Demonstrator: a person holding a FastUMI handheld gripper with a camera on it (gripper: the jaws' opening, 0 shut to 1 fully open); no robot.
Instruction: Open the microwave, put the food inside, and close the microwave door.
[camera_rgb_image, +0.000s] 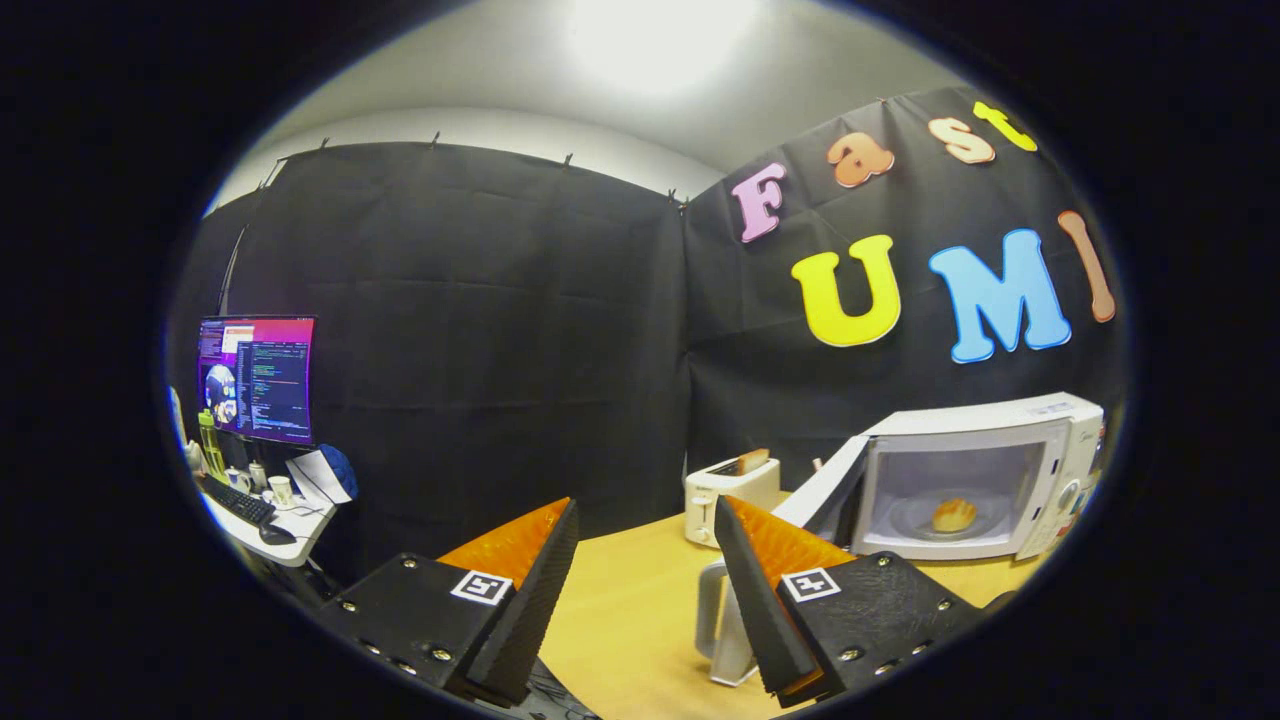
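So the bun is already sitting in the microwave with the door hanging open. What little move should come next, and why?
Probably swing the open gripper right toward the microwave door. The bun already lies on the plate inside the microwave, the door stands open toward the toaster, and the fingers hold nothing, so closing remains.

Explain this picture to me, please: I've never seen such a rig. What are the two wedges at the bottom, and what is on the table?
The camera rides on a handheld gripper and looks forward along its tongs; the wedges are its two fingers, spread apart and holding nothing. Beyond them lies a wooden table. On it stand a white toaster with a slice in its slot and a white microwave, its door swung open and a bread roll on the plate inside. A white handled object sits by one finger. A desk with a monitor stands off to the side.
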